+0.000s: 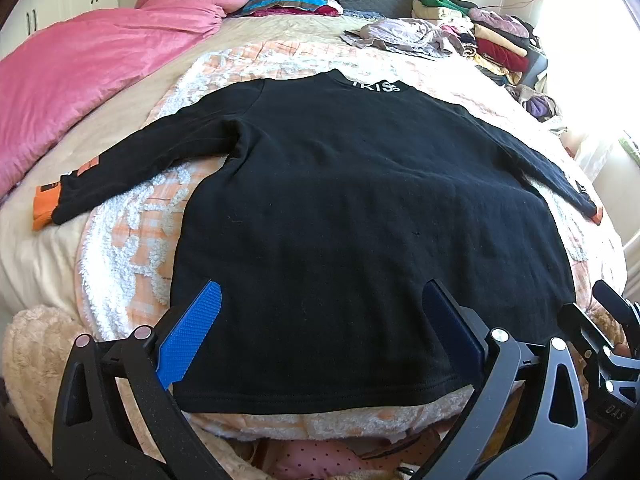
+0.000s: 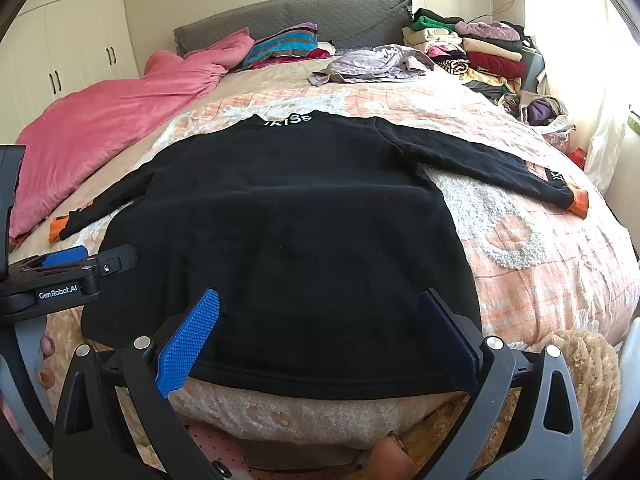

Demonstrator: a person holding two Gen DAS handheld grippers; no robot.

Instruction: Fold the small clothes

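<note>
A small black long-sleeved top [image 1: 352, 200] [image 2: 288, 216] lies spread flat on the bed, both sleeves stretched out sideways with orange cuffs [image 1: 44, 208] [image 2: 580, 202] and white lettering at the collar [image 1: 376, 87] [image 2: 286, 121]. My left gripper [image 1: 320, 300] hovers open above the hem's left part, nothing between its blue pads [image 1: 192, 336]. Over the hem's right part my right gripper [image 2: 320, 304] is open too and holds nothing. In the right wrist view the left gripper [image 2: 68, 276] shows at the left edge; the right gripper [image 1: 612, 320] peeks in at the left wrist view's right edge.
An orange-and-white fluffy blanket [image 1: 132, 248] [image 2: 540, 240] covers the bed. A pink duvet [image 1: 92, 64] [image 2: 100, 120] is heaped at the left, striped pillows [image 2: 280, 46] by the grey headboard [image 2: 288, 16]. A crumpled lilac garment [image 2: 372, 66] and stacked clothes [image 2: 480, 52] lie back right. White wardrobes [image 2: 68, 40] stand left.
</note>
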